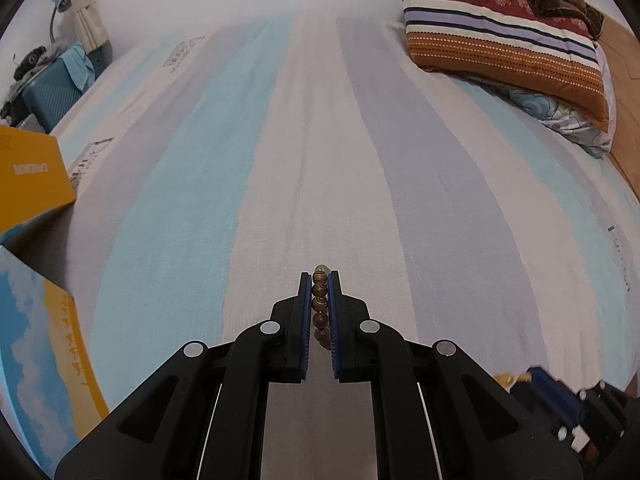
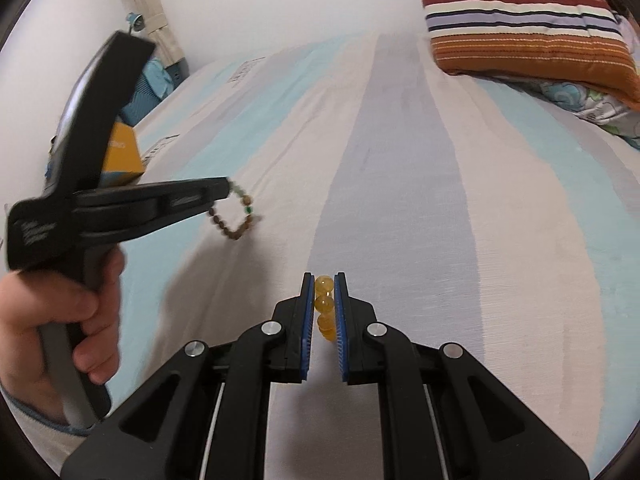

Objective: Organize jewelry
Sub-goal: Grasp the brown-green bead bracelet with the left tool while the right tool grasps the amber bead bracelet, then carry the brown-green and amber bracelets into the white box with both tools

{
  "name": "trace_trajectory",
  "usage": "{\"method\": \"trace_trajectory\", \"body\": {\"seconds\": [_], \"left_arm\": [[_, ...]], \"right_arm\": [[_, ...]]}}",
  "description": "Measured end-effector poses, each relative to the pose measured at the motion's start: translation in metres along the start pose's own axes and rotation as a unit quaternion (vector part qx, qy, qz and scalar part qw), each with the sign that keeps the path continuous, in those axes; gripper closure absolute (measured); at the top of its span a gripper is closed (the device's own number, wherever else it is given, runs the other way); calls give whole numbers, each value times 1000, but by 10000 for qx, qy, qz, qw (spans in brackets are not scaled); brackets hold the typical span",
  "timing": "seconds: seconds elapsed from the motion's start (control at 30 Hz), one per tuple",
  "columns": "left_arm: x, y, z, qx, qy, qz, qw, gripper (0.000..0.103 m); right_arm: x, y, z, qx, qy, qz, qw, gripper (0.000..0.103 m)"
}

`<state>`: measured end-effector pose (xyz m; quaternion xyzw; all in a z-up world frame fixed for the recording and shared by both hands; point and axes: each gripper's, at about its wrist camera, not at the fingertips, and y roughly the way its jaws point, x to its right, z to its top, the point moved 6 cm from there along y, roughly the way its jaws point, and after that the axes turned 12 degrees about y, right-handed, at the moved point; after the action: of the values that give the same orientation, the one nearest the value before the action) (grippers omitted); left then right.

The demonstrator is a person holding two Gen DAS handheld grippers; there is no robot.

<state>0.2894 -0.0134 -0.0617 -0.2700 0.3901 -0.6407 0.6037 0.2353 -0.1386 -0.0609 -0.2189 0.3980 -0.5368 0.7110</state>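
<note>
My left gripper (image 1: 320, 280) is shut on a brown wooden bead bracelet (image 1: 320, 304), held above the striped bed. In the right wrist view the same bracelet (image 2: 236, 216) hangs as a loop from the left gripper (image 2: 229, 188) at the left, with a green bead on it. My right gripper (image 2: 324, 280) is shut on a yellow amber bead bracelet (image 2: 324, 304), also above the bed. The right gripper's blue pad and yellow beads show blurred at the lower right of the left wrist view (image 1: 552, 396).
A striped sheet (image 1: 320, 140) covers the bed. A yellow box (image 1: 28, 172) and a blue-and-yellow box (image 1: 44, 344) sit at the left; the yellow box also shows in the right wrist view (image 2: 122, 156). Striped pillows (image 1: 500, 36) lie at the far right. A blue suitcase (image 1: 48, 96) stands beside the bed.
</note>
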Motion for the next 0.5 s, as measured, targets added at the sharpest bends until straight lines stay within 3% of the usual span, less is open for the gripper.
{"method": "trace_trajectory", "body": {"seconds": [0.5], "left_arm": [[2, -41, -35, -95, -55, -289, 9995, 96]], "right_arm": [[5, -6, 11, -52, 236, -63, 9997, 94]]}}
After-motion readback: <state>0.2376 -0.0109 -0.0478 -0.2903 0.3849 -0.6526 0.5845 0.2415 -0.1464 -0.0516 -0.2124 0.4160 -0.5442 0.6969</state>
